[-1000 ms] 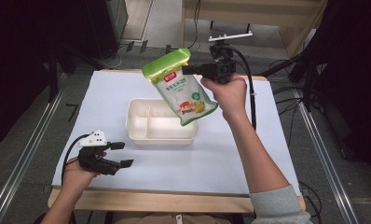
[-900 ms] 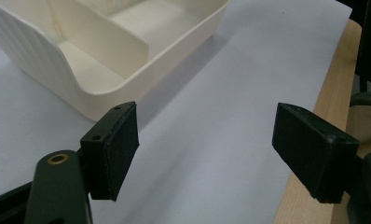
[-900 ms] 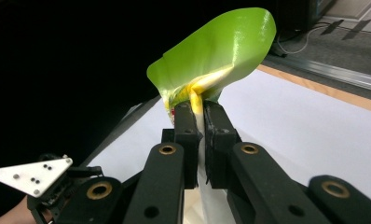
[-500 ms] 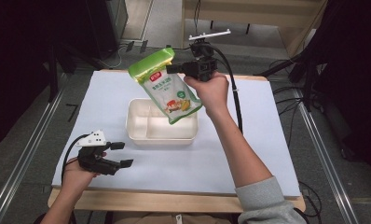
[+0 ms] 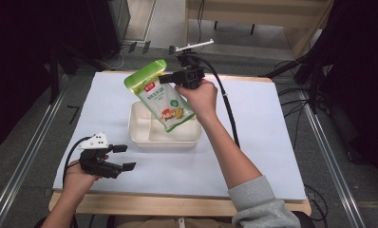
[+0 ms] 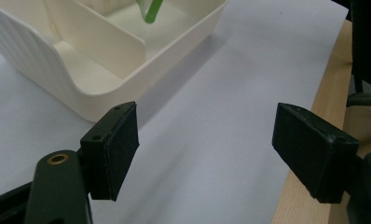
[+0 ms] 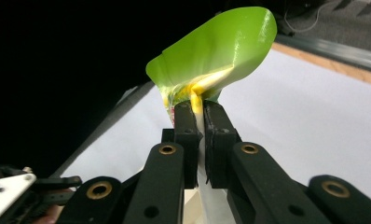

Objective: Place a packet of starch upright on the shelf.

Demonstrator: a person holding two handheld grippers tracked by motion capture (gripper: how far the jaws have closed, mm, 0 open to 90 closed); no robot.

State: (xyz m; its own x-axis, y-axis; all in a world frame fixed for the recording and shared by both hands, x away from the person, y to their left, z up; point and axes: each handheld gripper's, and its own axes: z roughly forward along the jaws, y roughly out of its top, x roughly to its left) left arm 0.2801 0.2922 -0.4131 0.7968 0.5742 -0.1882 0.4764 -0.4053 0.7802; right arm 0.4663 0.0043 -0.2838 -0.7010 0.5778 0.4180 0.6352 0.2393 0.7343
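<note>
Left gripper [image 5: 123, 157] rests low at the bench's [image 5: 272, 142] near-left corner, fingers [image 6: 116, 147] spread wide, holding nothing, aimed at the tray. Cream divided tray [image 5: 144, 137] sits mid-bench. Right gripper [image 5: 165, 78] has its fingers [image 7: 188, 126] pinched tight on the green top edge of the snack pouch [image 5: 165, 99], which hangs tilted over the tray, bottom end just above or inside it. Step looks like lowering the pouch in; next needs more descent, then release. Versus earlier frames: pouch and right hand sit further left and lower; left gripper unchanged.
</note>
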